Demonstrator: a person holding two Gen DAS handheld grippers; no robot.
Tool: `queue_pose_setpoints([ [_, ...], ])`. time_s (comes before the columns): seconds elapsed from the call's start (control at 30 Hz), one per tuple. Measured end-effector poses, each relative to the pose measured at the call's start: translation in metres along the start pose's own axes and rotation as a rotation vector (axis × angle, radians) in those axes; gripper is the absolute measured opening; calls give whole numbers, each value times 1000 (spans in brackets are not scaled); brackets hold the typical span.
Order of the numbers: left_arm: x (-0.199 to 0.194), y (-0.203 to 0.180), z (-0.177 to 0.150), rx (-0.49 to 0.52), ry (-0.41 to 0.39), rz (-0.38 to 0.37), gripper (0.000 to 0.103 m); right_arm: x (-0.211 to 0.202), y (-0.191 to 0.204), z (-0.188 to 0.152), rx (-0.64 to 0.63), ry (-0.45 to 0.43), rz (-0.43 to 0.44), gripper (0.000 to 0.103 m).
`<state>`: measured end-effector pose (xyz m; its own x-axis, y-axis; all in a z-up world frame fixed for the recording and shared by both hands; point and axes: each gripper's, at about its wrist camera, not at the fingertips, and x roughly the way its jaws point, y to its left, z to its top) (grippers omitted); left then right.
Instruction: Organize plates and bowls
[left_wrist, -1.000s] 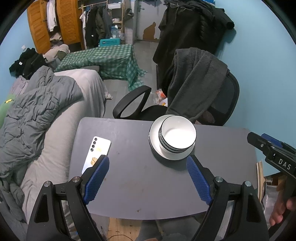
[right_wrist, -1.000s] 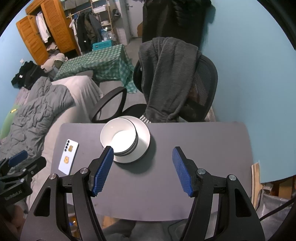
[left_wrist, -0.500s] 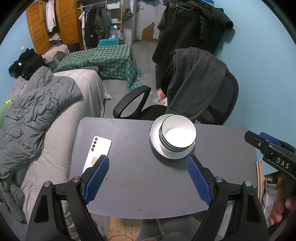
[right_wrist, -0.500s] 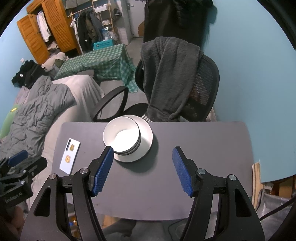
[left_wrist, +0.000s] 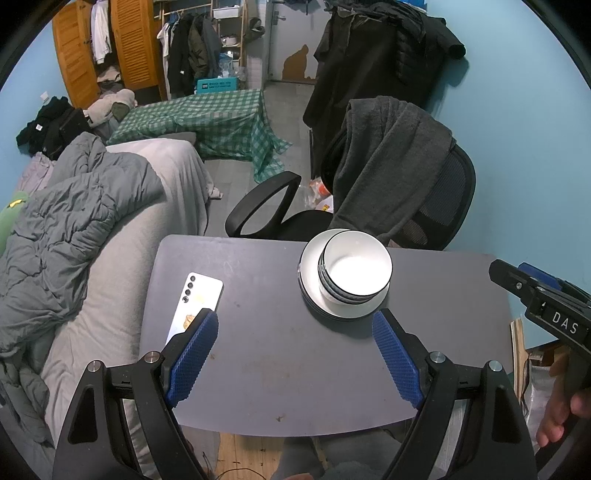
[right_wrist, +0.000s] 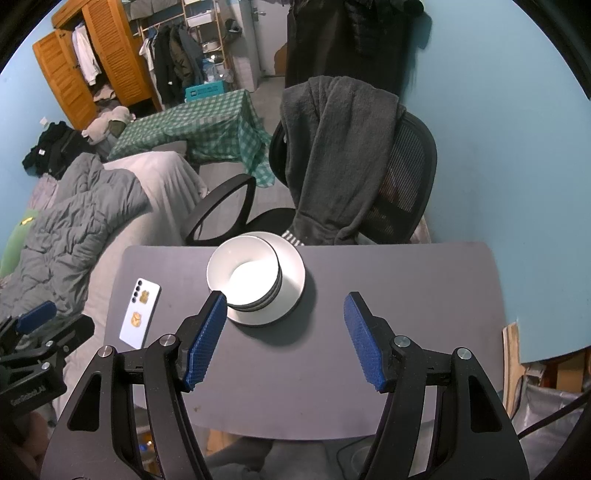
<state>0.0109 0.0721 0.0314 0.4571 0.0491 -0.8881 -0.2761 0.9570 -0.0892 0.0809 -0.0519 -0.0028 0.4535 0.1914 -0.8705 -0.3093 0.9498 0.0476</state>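
A: Any writing to read?

B: Only white letters "DAS" on the black body of the right gripper (left_wrist: 537, 291), seen at the right edge of the left wrist view. The white smartphone (left_wrist: 195, 302) lies back up, small stickers on it — too small to read.

A: Where are the dishes?

B: A stack of white black-rimmed bowls (left_wrist: 354, 271) sits nested on a round white plate (left_wrist: 308, 258), toward the far edge of the grey tabletop (left_wrist: 295, 369), just before a black mesh office chair (left_wrist: 443, 195) draped with a dark grey fleece.

A: Room to move?

B: The near half of the tabletop is bare, and so is its right side. The phone lies near the left edge, well apart from the plate; a bed with a grey duvet (left_wrist: 66, 221) borders that side.

A: And the hands?

B: The left gripper (left_wrist: 295, 354) and the right gripper (right_wrist: 284, 341) both tilt steeply downward over the near edge — jaws spread wide, blue ribbed pads (right_wrist: 207, 339) holding nothing.
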Motion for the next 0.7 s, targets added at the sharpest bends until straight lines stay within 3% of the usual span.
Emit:
queue_pose_setpoints([
  [0.7,0,1,0,2,-1,3,87,0,1,1,0,1,1,65],
])
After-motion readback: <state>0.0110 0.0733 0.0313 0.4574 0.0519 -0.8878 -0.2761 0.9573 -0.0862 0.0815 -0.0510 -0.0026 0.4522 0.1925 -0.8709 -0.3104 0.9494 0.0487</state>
